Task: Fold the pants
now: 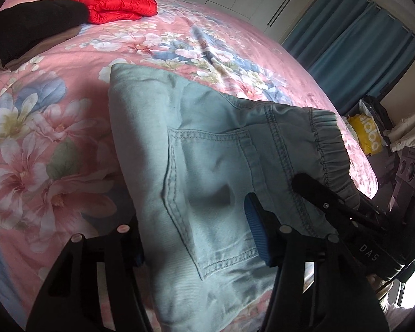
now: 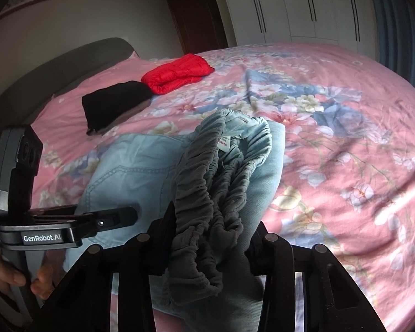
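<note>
L gripper jaws closed on pants at seat/pocket side, R gripper jaws clamped on waistband. 2 grips hold folded top off bed, near its foot edge, prob for next fold.

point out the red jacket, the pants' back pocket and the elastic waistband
red jacket (image 1: 119, 4): left wrist view, middle of the folded bundle.
back pocket (image 1: 207, 193): left wrist view, centre of the stitched panel.
elastic waistband (image 2: 202, 202): right wrist view, gathered grey band between the right gripper's fingers.
</note>
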Demonstrator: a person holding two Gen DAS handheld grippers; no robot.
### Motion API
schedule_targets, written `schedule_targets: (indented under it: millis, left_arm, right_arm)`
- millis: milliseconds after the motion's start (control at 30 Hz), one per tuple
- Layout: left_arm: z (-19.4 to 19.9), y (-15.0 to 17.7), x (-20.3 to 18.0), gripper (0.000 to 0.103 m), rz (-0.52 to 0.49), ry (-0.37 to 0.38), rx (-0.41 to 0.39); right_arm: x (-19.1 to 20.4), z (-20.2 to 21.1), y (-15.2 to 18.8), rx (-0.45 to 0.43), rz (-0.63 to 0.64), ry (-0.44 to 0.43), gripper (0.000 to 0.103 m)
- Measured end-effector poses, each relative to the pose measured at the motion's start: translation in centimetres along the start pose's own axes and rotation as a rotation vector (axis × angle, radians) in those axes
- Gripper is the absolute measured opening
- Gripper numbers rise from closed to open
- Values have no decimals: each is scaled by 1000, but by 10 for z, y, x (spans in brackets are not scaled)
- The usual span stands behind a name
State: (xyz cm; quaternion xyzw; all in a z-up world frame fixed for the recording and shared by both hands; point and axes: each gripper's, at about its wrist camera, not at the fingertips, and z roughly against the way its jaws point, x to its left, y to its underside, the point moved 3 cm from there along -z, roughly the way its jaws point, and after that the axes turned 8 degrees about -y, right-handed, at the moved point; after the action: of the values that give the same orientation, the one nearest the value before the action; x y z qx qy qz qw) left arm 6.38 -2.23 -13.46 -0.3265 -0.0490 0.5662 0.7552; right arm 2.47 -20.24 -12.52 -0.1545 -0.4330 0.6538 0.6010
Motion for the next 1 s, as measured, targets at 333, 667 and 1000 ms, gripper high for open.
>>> schedule_targets:
  millis: [333, 667, 1000]
  left_arm:
    - [27, 12, -1, 58, 1, -2, -40]
    - [48, 18, 3, 58, 16, -4, -72]
    - [62, 12, 5, 58, 19, 0, -115]
  right_arm:
    - [27, 13, 1, -14, 70, 4, 42]
    - [50, 23, 2, -33, 123, 5, 42]
    - [63, 28, -6, -60, 170, 7, 42]
